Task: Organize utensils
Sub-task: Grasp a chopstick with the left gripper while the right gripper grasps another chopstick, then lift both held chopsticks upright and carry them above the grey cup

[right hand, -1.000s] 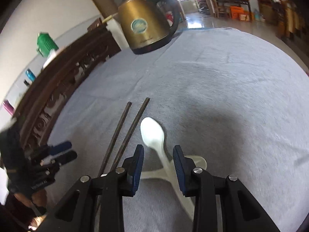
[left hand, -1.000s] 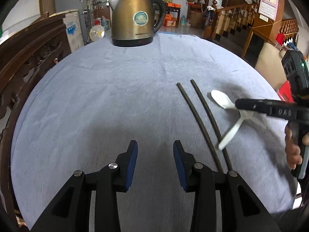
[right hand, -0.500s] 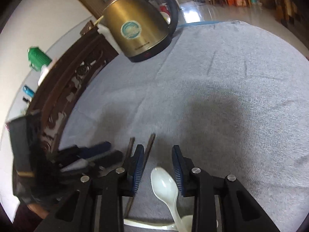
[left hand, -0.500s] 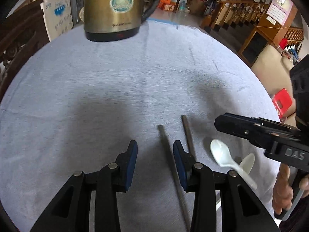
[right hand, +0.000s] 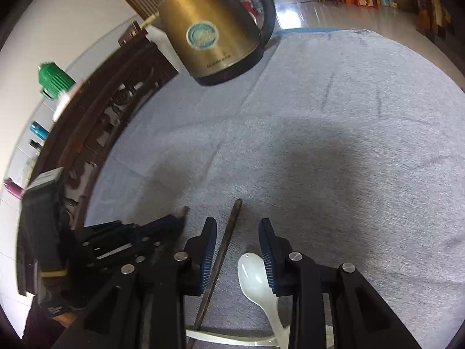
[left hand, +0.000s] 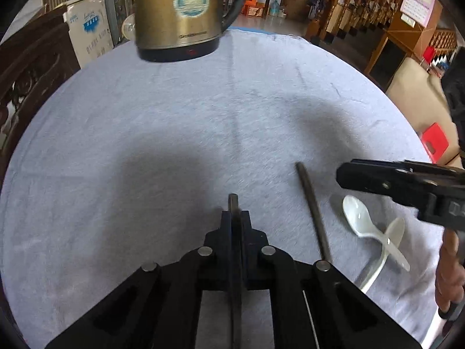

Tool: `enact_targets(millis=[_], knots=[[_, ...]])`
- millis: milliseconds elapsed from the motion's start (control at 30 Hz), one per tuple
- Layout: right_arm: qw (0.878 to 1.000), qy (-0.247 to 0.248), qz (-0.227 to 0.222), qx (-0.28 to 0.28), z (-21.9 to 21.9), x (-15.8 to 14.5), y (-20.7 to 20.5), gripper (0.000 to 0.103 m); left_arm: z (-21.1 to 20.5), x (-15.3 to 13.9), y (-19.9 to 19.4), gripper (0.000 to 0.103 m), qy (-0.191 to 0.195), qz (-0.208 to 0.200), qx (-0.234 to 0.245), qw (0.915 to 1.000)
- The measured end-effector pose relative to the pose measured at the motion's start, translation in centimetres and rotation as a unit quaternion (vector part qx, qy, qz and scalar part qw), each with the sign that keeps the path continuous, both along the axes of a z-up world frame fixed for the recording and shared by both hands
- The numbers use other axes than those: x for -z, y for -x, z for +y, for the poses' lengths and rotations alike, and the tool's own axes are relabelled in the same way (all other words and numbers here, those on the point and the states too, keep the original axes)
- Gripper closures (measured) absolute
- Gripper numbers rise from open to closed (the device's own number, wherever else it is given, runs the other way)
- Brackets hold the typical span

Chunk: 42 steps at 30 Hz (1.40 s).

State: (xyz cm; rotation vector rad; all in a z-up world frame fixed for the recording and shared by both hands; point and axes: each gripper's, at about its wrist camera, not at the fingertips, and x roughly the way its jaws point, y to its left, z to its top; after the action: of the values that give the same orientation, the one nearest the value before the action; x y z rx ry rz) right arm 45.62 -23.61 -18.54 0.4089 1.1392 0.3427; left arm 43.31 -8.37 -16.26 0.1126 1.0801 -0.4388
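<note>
Early in the tidying, by the look of it: nothing gathered or set apart yet, only a first grip taken. Left tongs [left hand: 234,218] clamped tight on one dark chopstick [left hand: 233,200], its tip poking out just past the pads, its length running back under the tongs toward the near edge. Whether lifted clear of the grey cloth [left hand: 145,145] or only pinched where it lay cannot be told from this angle. Second chopstick [left hand: 312,212] loose on the cloth just to the right, slanting near-to-far, apart from the first. Right tongs [right hand: 237,250] part-open and gripping nothing, poised low over the cloth with that second chopstick [right hand: 223,250] lying close against the left pad and the bowl of a white spoon [right hand: 252,273] close inside the right pad; probably not pressing on either, though contact at the left pad is hard to rule out. Two white spoons crossed at the near right of the worktop, the upper spoon [left hand: 360,221] lying over the other spoon [left hand: 391,238]. Left to do: bring the two chopsticks together, uncross and line up the spoons. Gold kettle [left hand: 177,14] at the far side, untouched. Near ends of both chopsticks and the spoon handles hidden under the tongs or cut off at the frame edge; left tongs blurred in the right view; part of a hand [left hand: 449,273] just visible at far right.
</note>
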Motion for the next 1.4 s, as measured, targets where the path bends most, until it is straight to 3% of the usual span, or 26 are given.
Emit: enact_targets(millis=[300, 400, 433, 533, 733, 967, 1400], knots=[[0.994, 0.095, 0.044, -0.038, 4.7, 1.2, -1.6, 0.070, 3.7, -2.0, 2.0, 0.098, 0.018, -0.025, -0.017, 0.9994], [0.989, 0.137, 0.031, -0.050, 6.2, 0.9, -1.6, 0.080, 4.3, -3.3, 2.9, 0.098, 0.029, -0.042, -0.018, 0.9985], [0.985, 0.159, 0.026, -0.057, 6.8, 0.9, -1.5, 0.089, 4.5, -3.7, 3.2, 0.098, 0.032, -0.047, -0.019, 0.9982], [0.981, 0.180, 0.012, -0.069, 7.3, 0.6, -1.1, 0.091, 5.5, -5.3, 4.4, 0.098, 0.043, -0.069, -0.027, 0.9964], [0.988, 0.140, -0.029, -0.056, 6.8, -0.3, 0.8, 0.097, 6.6, -7.9, 6.4, 0.098, 0.031, -0.121, -0.052, 0.9908], [0.992, 0.049, -0.118, 0.007, 3.3, -5.0, 5.2, 0.097, 8.3, -11.0, 10.3, 0.098, 0.014, -0.171, -0.082, 0.9818], [0.959, -0.029, -0.232, 0.159, -4.8, -13.1, 16.2, 0.097, 8.8, -15.4, 18.3, 0.098, 0.021, -0.230, -0.090, 0.9689]])
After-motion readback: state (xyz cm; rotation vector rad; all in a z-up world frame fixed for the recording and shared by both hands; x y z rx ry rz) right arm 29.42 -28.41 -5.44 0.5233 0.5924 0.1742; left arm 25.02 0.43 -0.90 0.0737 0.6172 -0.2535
